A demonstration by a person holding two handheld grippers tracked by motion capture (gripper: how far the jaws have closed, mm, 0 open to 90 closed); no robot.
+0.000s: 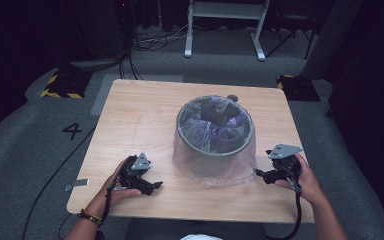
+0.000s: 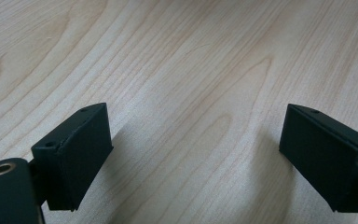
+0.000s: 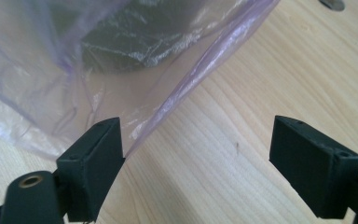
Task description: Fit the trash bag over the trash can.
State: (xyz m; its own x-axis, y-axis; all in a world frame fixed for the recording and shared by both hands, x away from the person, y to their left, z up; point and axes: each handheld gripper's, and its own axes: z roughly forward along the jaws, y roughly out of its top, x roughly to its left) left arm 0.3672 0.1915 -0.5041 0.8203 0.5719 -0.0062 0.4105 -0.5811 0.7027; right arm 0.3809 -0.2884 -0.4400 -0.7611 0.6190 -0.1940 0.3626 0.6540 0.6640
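A round grey bin point(image 1: 215, 147) stands at the middle of the wooden table point(image 1: 140, 115), lined with a thin purple plastic bag point(image 1: 215, 127) whose loose skirt hangs down over the bin's outside to the tabletop. My left gripper point(image 1: 149, 187) rests near the front left, open, over bare wood point(image 2: 186, 93). My right gripper point(image 1: 261, 174) sits at the bin's right side, open. In the right gripper view the bag's edge point(image 3: 186, 88) lies just beyond the left jaw, with nothing between the jaws.
A small dark round object point(image 1: 232, 98) lies on the table behind the bin. Grey carpet point(image 1: 25, 140) surrounds the table, with a "4" marking point(image 1: 72, 131), cables and a white frame's legs point(image 1: 225, 30) at the back.
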